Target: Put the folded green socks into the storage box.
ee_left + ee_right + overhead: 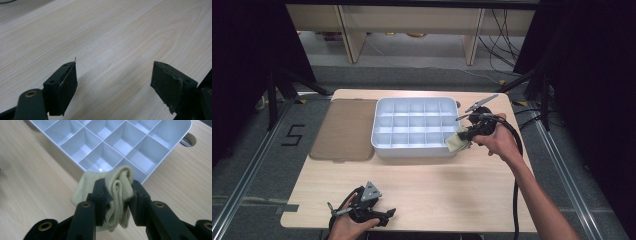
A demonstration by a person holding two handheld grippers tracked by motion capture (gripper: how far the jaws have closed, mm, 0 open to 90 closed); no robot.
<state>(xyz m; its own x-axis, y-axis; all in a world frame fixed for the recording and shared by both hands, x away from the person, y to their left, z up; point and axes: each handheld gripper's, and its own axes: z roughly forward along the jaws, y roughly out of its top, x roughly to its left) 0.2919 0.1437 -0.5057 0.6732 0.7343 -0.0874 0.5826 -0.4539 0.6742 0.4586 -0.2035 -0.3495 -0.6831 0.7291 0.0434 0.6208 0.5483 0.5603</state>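
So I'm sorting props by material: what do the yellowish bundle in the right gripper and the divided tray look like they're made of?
The yellowish bundle, clamped in the right gripper, looks like soft knitted fabric: matte, with a ribbed band and folded layers, possibly a rolled sock. The divided tray looks like moulded plastic: pale grey-white, smooth, thin straight partitions, rounded corners and a slight sheen on the compartment floors.

Even overhead light, dark surroundings in the high view; soft shadows, close views slightly blurred at edges.
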